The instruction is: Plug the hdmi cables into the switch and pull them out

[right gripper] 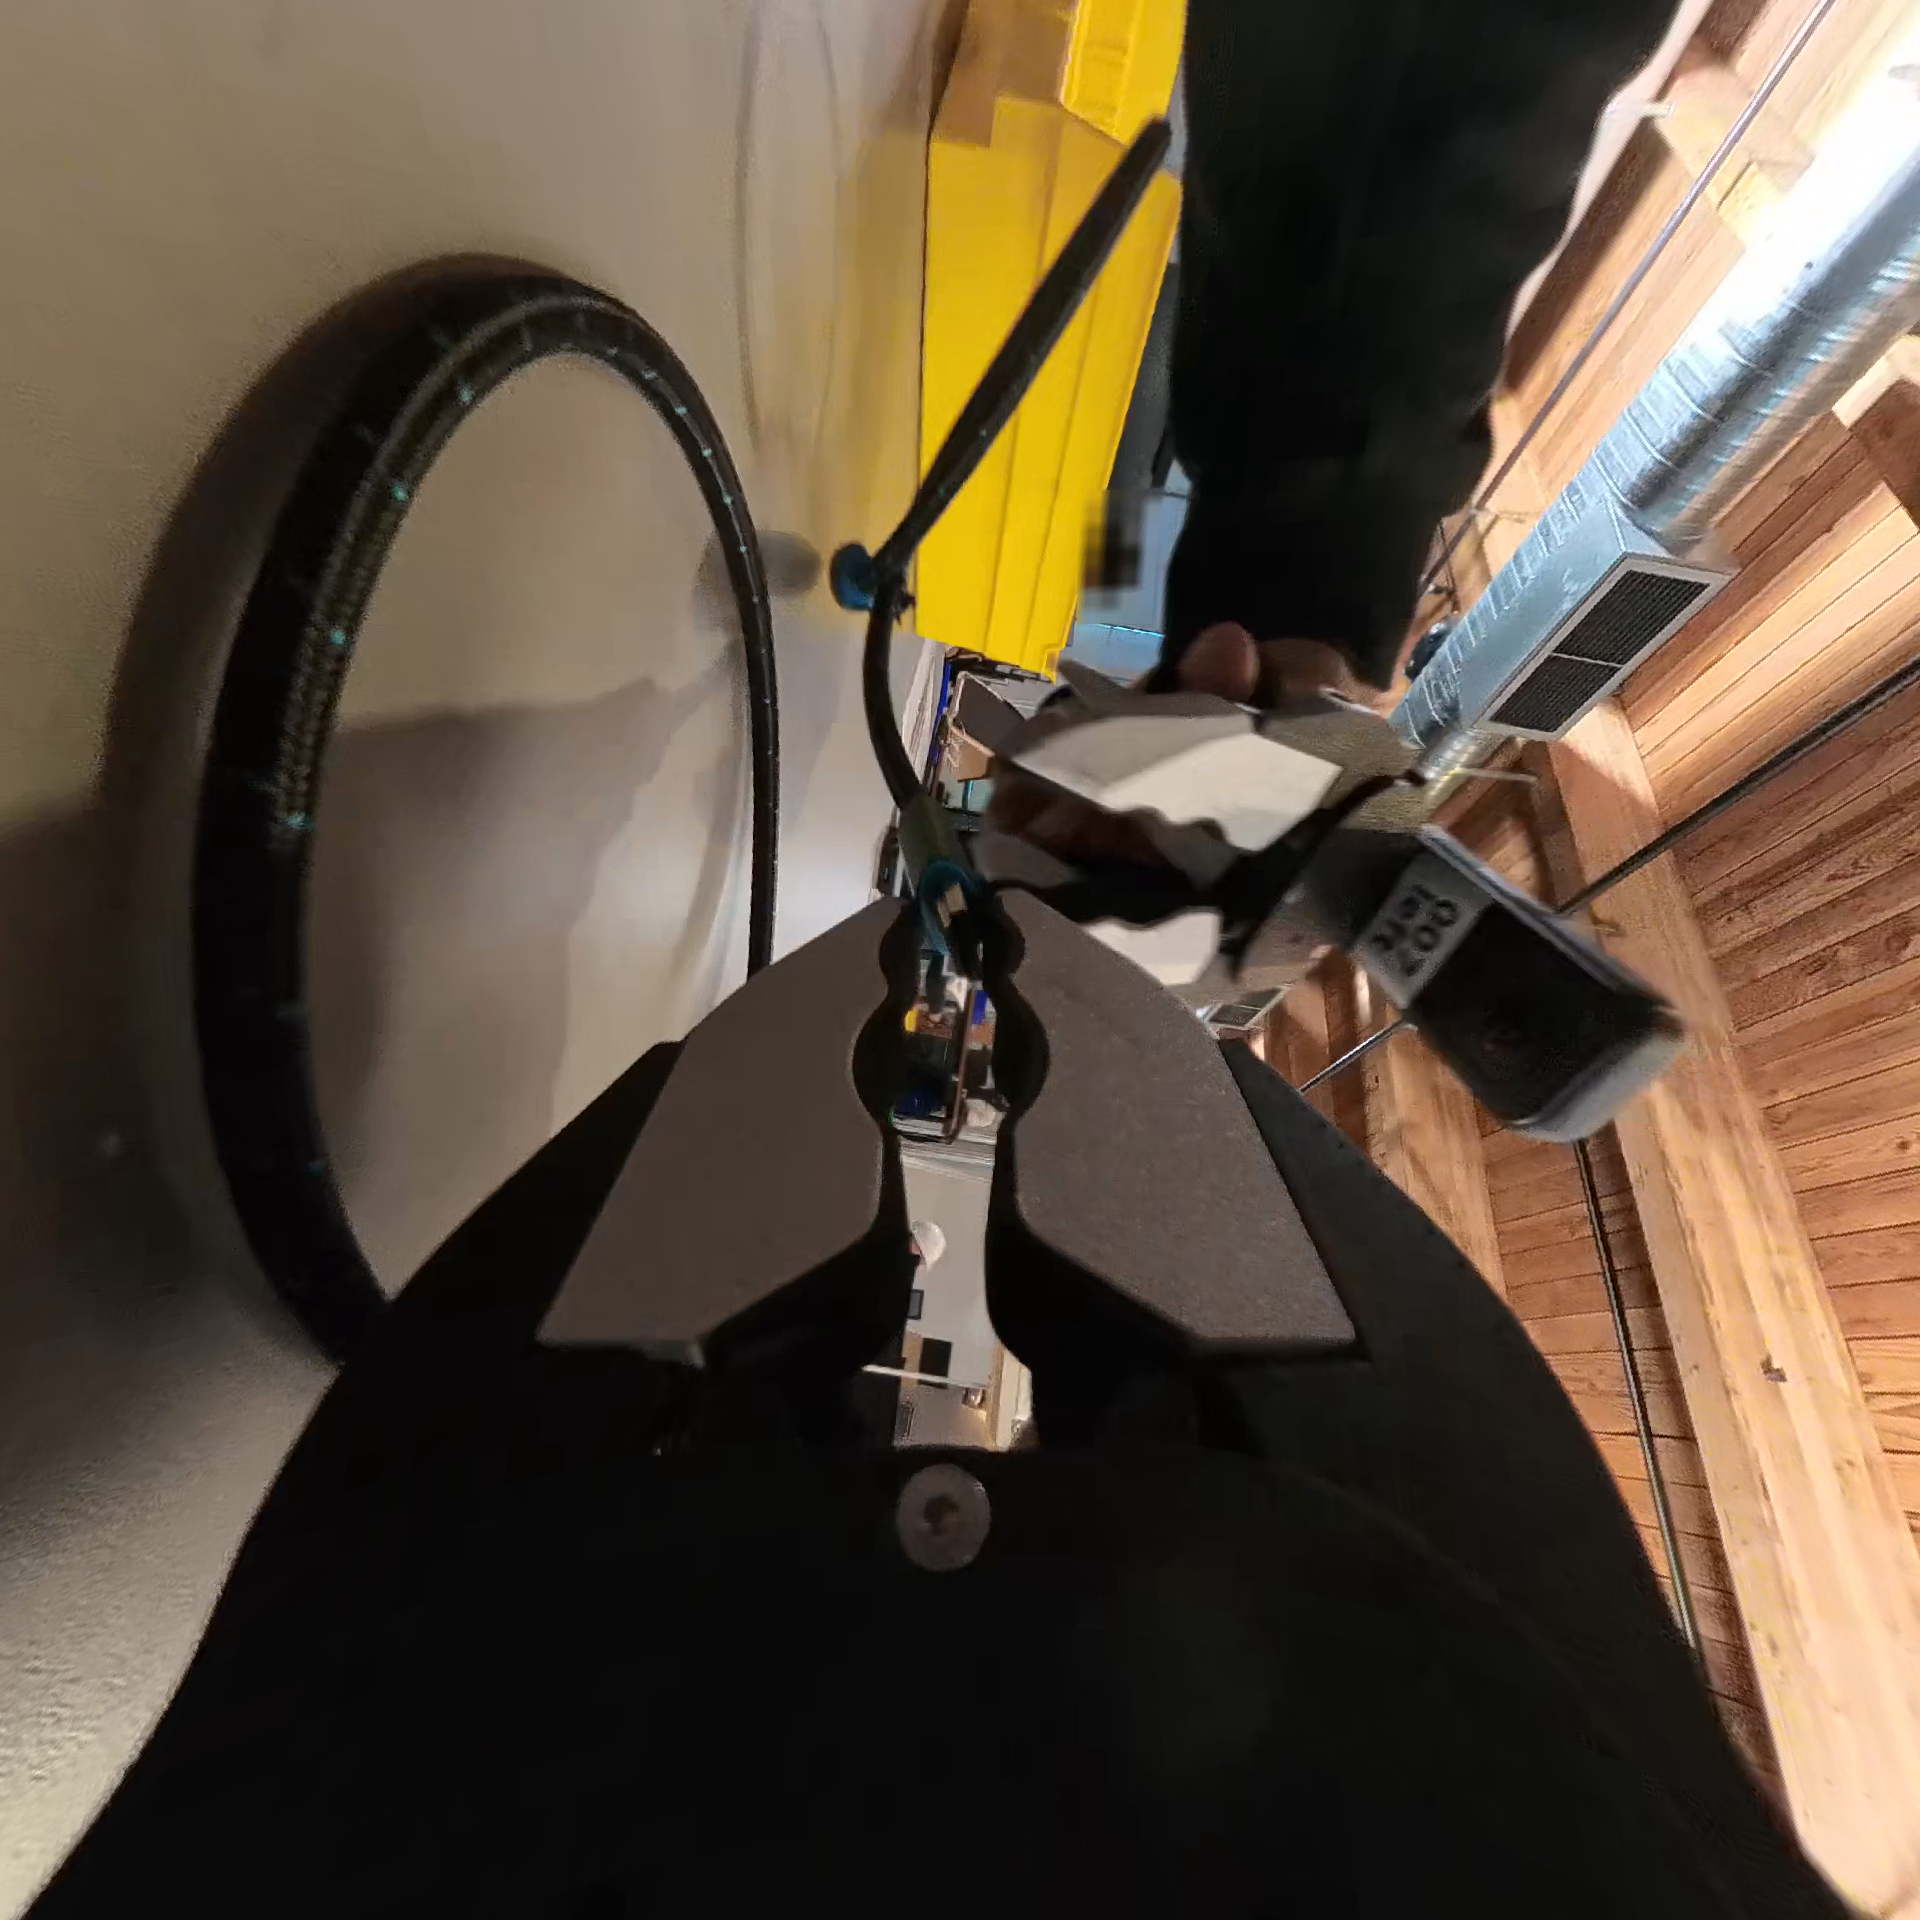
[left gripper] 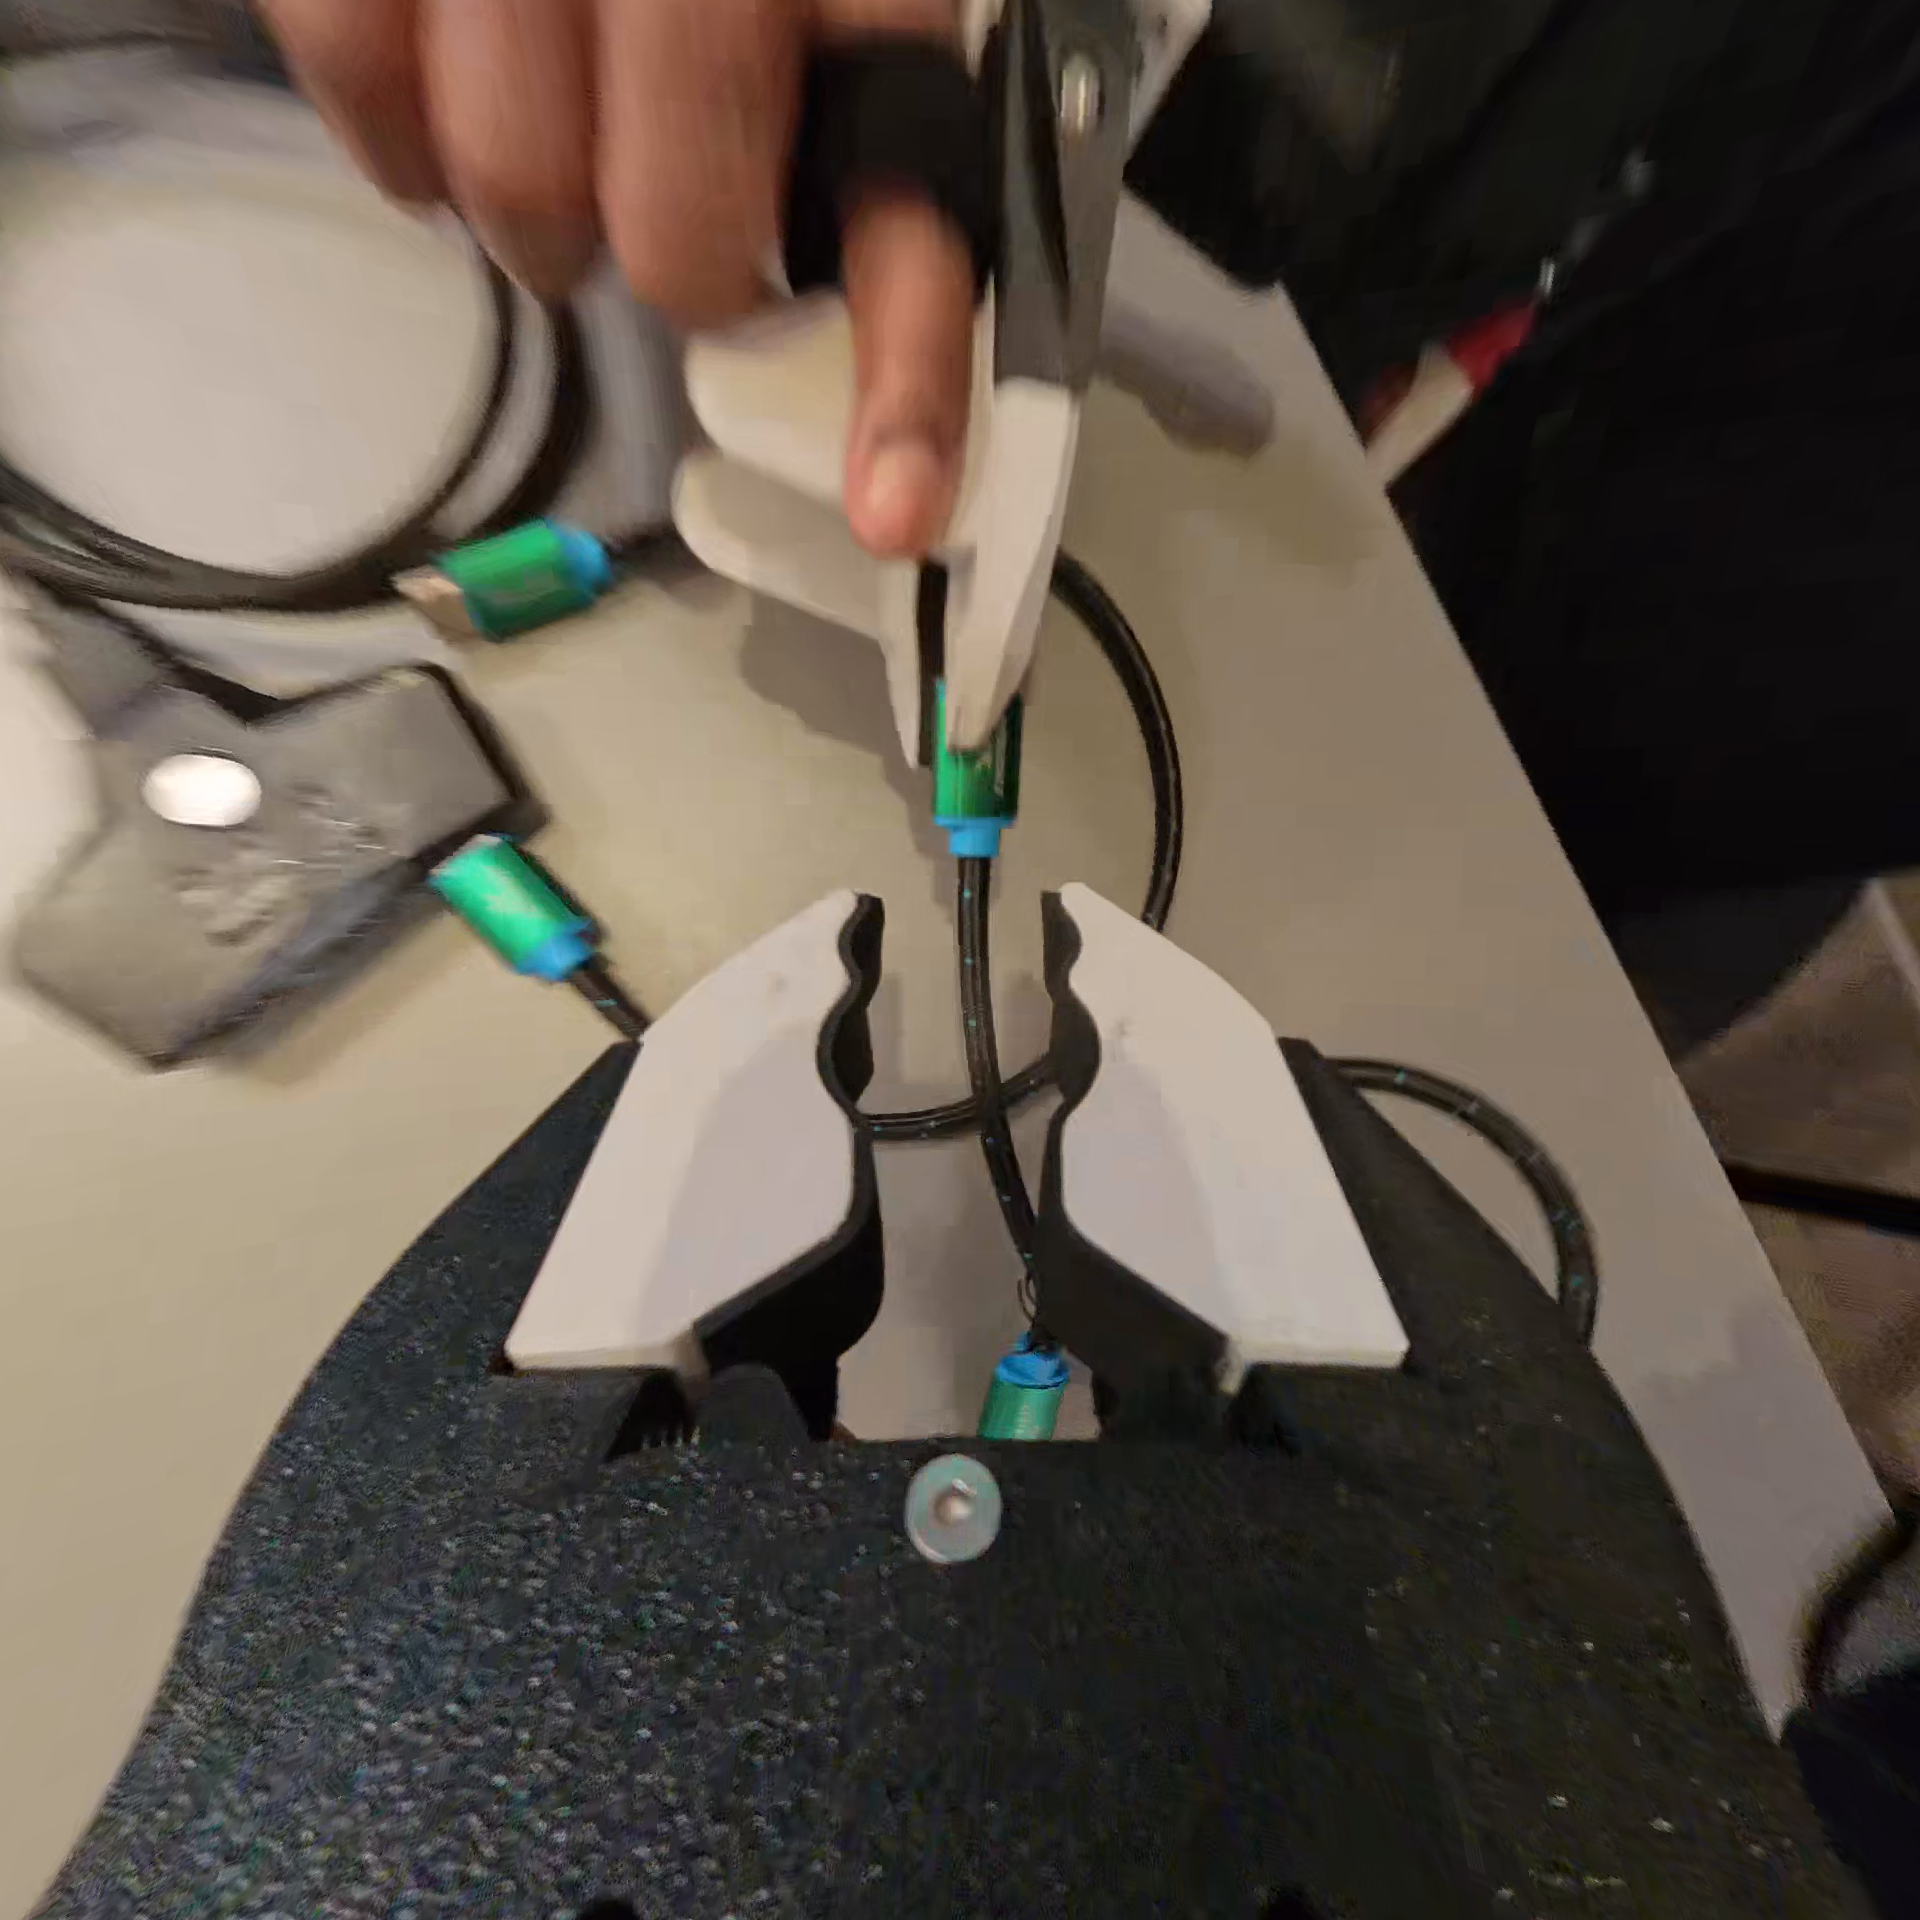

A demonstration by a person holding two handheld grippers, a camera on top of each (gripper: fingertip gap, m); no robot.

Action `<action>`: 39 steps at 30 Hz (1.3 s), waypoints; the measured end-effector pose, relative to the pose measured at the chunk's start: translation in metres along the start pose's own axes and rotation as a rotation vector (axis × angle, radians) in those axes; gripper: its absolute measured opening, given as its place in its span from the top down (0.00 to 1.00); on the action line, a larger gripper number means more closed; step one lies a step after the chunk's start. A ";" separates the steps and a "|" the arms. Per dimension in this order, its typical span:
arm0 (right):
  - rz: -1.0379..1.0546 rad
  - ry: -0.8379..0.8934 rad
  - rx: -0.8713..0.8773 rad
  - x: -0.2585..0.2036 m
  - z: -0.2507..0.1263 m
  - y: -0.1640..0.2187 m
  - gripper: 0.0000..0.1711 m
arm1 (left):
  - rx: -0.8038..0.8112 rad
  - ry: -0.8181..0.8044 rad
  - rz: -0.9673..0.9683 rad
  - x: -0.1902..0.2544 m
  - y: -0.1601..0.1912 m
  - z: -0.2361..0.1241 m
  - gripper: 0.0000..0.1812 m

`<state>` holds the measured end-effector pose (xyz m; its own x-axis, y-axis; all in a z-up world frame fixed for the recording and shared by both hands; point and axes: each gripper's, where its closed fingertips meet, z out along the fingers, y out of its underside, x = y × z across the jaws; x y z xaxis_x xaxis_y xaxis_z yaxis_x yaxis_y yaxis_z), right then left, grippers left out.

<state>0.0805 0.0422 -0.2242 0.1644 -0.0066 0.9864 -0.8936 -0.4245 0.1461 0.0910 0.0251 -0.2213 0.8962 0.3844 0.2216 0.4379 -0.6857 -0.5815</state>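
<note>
My right gripper (left gripper: 951, 743) reaches down from above and is shut on a green HDMI plug (left gripper: 977, 790) with a blue collar, held over the table. The plug's black braided cable (left gripper: 977, 997) runs down between the fingers of my left gripper (left gripper: 966, 914), which is open and grips nothing. The black switch (left gripper: 312, 831) lies at the left with one green plug (left gripper: 514, 909) at its near side. Another green plug (left gripper: 520, 582) lies loose behind it. In the right wrist view, my right gripper (right gripper: 951, 925) pinches the plug (right gripper: 940, 899) at its tips.
A further green plug (left gripper: 1023, 1397) lies under my left gripper. A cable loop (right gripper: 260, 727) rests on the grey table (left gripper: 312, 1195). The table edge runs diagonally at the right. A hand (left gripper: 675, 156) holds the right gripper. Yellow boxes (right gripper: 1039, 364) stand behind.
</note>
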 end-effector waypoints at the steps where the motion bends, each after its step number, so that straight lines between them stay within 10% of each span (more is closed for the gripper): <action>1: -0.002 0.000 -0.003 -0.001 0.000 0.001 0.93 | -0.010 0.038 0.000 0.002 0.005 0.011 0.83; 21: 0.179 0.006 -0.135 -0.003 -0.003 0.059 0.93 | 0.517 -0.482 0.099 -0.046 -0.018 0.009 0.94; 39: 0.426 -0.069 -0.225 -0.006 -0.001 0.088 0.92 | 0.293 -0.698 -0.002 -0.076 0.007 0.013 0.95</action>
<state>0.0002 0.0052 -0.2169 -0.2153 -0.2008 0.9557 -0.9542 -0.1648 -0.2496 0.0251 -0.0008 -0.2521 0.5991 0.7546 -0.2678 0.3153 -0.5297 -0.7874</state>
